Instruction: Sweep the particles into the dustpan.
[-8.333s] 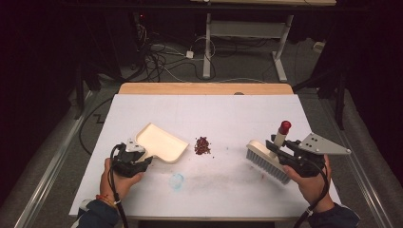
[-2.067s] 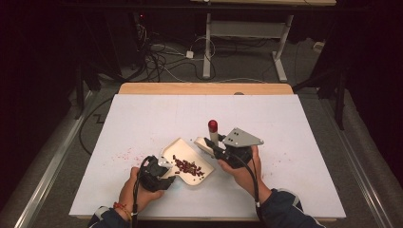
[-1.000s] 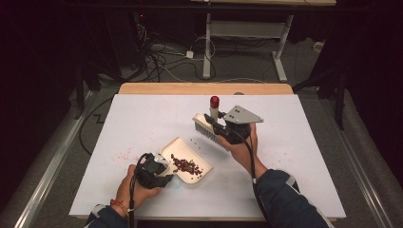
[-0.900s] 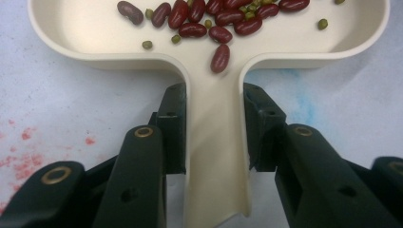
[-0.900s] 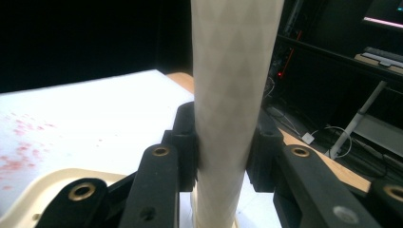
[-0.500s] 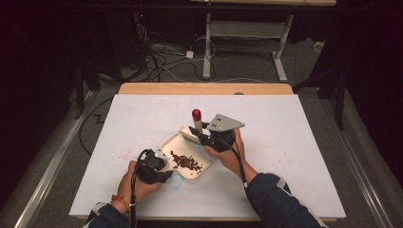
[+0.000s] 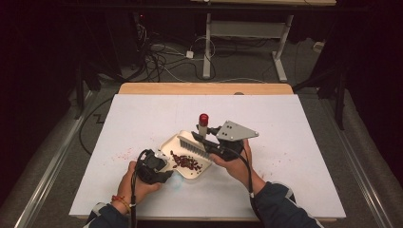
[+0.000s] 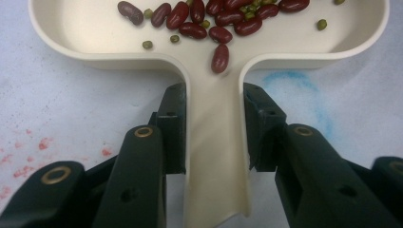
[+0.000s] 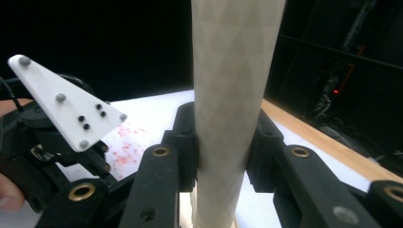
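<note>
Now the left hand-held gripper (image 8: 214,128) clamps the dustpan (image 8: 214,80) handle, the right hand-held gripper (image 9: 223,142) the brush (image 7: 192,144) above it.

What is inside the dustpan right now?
The dustpan holds red beans and a few small green ones. In the high view the brush covers its far edge, hiding anything beneath.
</note>
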The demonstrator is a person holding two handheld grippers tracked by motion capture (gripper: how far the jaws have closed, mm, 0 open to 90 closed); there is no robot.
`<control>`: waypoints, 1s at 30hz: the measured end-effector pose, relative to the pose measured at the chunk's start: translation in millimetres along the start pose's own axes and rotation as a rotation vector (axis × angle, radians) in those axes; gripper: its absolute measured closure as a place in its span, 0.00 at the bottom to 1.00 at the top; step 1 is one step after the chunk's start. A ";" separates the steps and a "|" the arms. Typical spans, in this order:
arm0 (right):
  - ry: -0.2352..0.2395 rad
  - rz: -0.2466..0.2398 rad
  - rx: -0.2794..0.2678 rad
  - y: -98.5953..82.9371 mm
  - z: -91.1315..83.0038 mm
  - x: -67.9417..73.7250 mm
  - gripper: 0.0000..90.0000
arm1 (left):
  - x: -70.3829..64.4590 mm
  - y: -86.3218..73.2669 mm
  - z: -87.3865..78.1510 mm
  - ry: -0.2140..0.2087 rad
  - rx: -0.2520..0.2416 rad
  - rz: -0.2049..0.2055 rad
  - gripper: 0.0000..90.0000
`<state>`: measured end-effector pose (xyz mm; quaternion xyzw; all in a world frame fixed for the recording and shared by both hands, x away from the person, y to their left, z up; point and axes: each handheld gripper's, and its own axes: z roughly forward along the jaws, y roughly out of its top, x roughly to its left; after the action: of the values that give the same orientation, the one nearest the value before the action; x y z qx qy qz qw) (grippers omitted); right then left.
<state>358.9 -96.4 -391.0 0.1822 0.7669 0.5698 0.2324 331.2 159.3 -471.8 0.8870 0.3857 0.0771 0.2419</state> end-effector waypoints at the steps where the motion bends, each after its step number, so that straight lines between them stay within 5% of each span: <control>1: -0.028 0.004 0.009 -0.3 -5.6 -5.4 0.78 | 0.0 -0.1 0.0 0.001 -0.001 -0.001 0.71; 10: -0.128 -0.014 0.082 -18.2 2.4 -21.3 0.78 | -0.7 -2.0 0.1 0.003 -0.018 -0.021 0.71; 22: -0.056 -0.017 0.084 -20.6 9.0 -5.9 0.77 | 5.1 -6.0 -3.7 0.014 -0.039 -0.042 0.71; 30: -0.057 -0.046 0.078 -18.6 11.2 9.1 0.77 | 4.4 -5.6 -4.1 0.026 -0.042 -0.051 0.71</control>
<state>357.4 -87.9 -412.9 0.1898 0.7855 0.5285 0.2599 329.3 167.3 -471.2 0.8706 0.4096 0.0908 0.2572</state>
